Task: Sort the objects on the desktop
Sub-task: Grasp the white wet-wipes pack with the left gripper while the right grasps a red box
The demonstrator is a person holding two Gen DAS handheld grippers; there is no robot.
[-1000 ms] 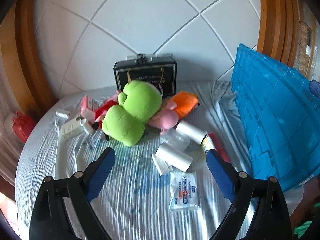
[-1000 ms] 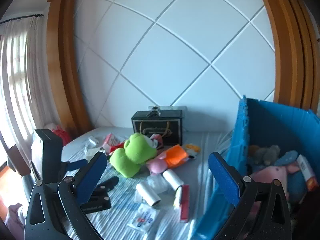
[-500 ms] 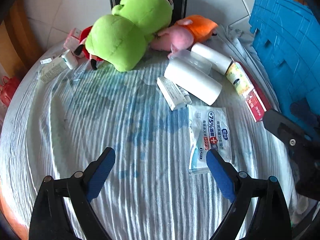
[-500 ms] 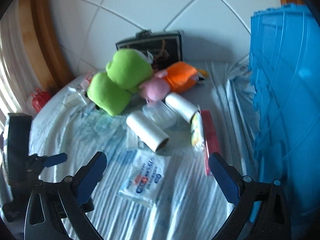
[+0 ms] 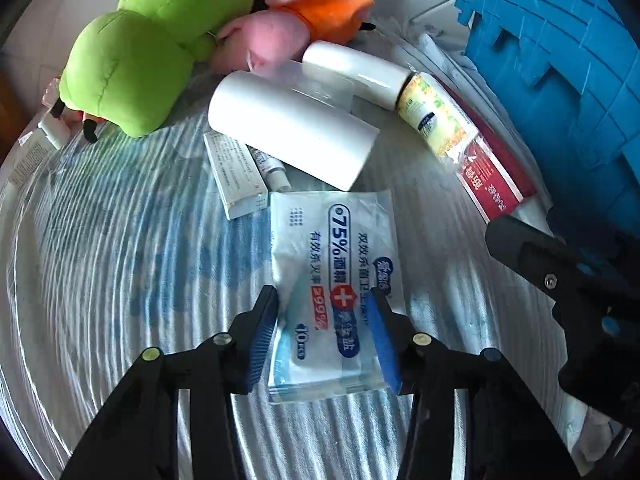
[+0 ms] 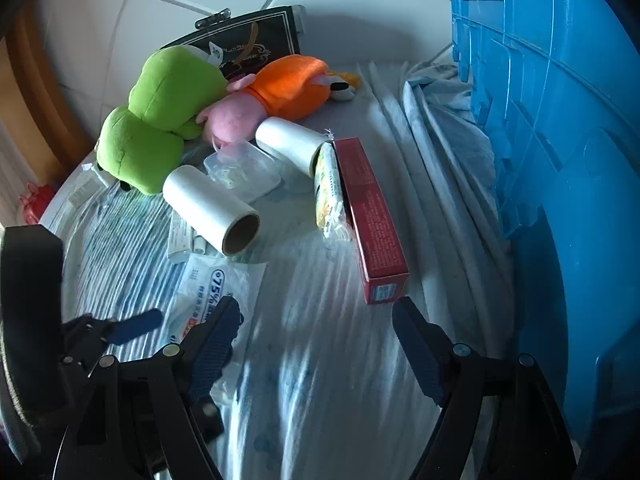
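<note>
Your left gripper has just been closing and now pinches the wet wipes pack so you can lift it. Your right gripper is spread, closing toward the red box at 12 o'clock.

Left claw jaws closing, tilted down; right claw narrowing, empty.

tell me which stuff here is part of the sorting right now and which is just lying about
In play now:
- left gripper, jaws just closed in around the wipes pack
- right gripper, open near the red box
- blue crate

Lying about for now:
- green plush
- pig plush
- white roll
- black gift box
</note>
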